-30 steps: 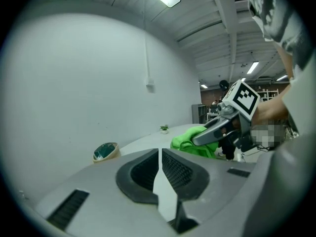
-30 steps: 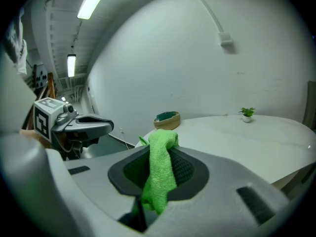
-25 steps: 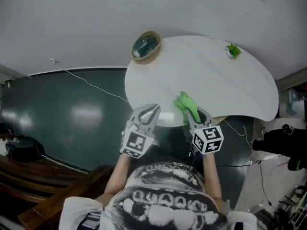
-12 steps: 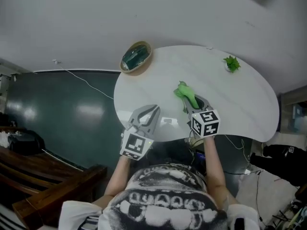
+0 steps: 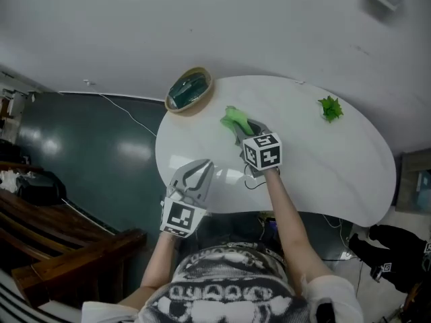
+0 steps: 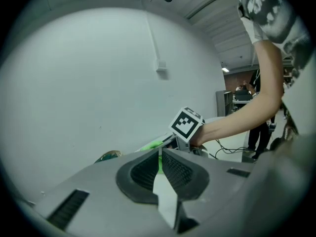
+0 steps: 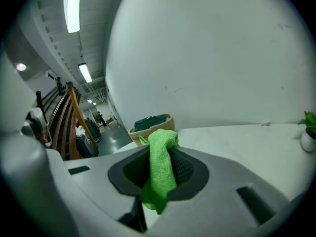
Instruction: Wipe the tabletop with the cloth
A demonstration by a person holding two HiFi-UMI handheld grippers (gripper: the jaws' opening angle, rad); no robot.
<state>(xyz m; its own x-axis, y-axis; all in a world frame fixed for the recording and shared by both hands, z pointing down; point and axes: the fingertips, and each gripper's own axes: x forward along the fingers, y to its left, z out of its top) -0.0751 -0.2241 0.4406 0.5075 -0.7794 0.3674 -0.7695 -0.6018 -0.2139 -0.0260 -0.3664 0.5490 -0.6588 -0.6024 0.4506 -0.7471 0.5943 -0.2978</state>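
Note:
A bright green cloth (image 5: 234, 118) (image 7: 160, 172) is clamped in my right gripper (image 5: 242, 128) (image 7: 163, 147), which is stretched out over the far left part of the white oval tabletop (image 5: 316, 167). The cloth's free end hangs out past the jaw tips toward the table. My left gripper (image 5: 193, 176) (image 6: 159, 157) hovers over the table's near left edge, shut with nothing between its jaws. In the left gripper view the right gripper's marker cube (image 6: 186, 124) and the green cloth (image 6: 153, 144) show ahead.
A woven basket (image 5: 188, 89) (image 7: 153, 125) with a dark teal lining sits at the table's far left edge. A small green potted plant (image 5: 330, 108) (image 7: 309, 130) stands at the far right. A white wall lies behind; dark floor and wooden furniture (image 5: 60, 261) lie to the left.
My right gripper has carried the cloth forward and to the left across the table, toward the basket. The left gripper has stayed by the near edge, shut.

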